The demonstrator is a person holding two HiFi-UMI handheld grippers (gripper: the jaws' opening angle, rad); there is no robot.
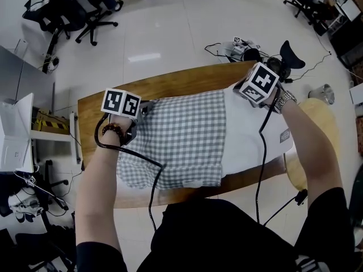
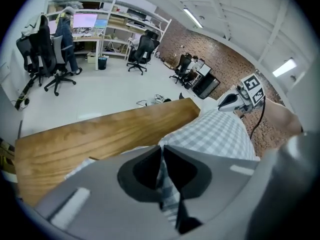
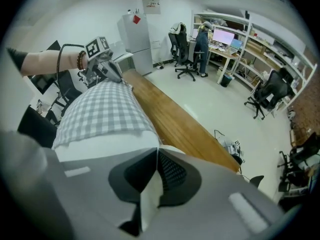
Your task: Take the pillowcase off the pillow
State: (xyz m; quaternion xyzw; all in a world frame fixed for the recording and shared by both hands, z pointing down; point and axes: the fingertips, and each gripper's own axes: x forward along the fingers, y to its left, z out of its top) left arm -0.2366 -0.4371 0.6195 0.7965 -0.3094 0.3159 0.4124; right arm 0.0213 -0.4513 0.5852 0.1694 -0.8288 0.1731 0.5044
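Note:
A grey-and-white checked pillowcase (image 1: 176, 135) covers the left part of a white pillow (image 1: 249, 129) lying across the wooden table (image 1: 187, 78). The pillow's bare white end sticks out to the right. My left gripper (image 1: 136, 113) is at the pillowcase's left end, shut on a fold of the checked cloth (image 2: 220, 134), which runs between its jaws (image 2: 162, 151). My right gripper (image 1: 252, 98) is at the far right corner, shut on the white pillow fabric (image 3: 105, 151), a pinch of it showing between its jaws (image 3: 156, 154).
A round wooden stool (image 1: 320, 115) stands right of the table. A white shelf unit (image 1: 17, 129) is at the left. Office chairs (image 1: 85, 16) and floor cables (image 1: 227, 50) lie beyond the table's far edge. Gripper cables trail over the near edge.

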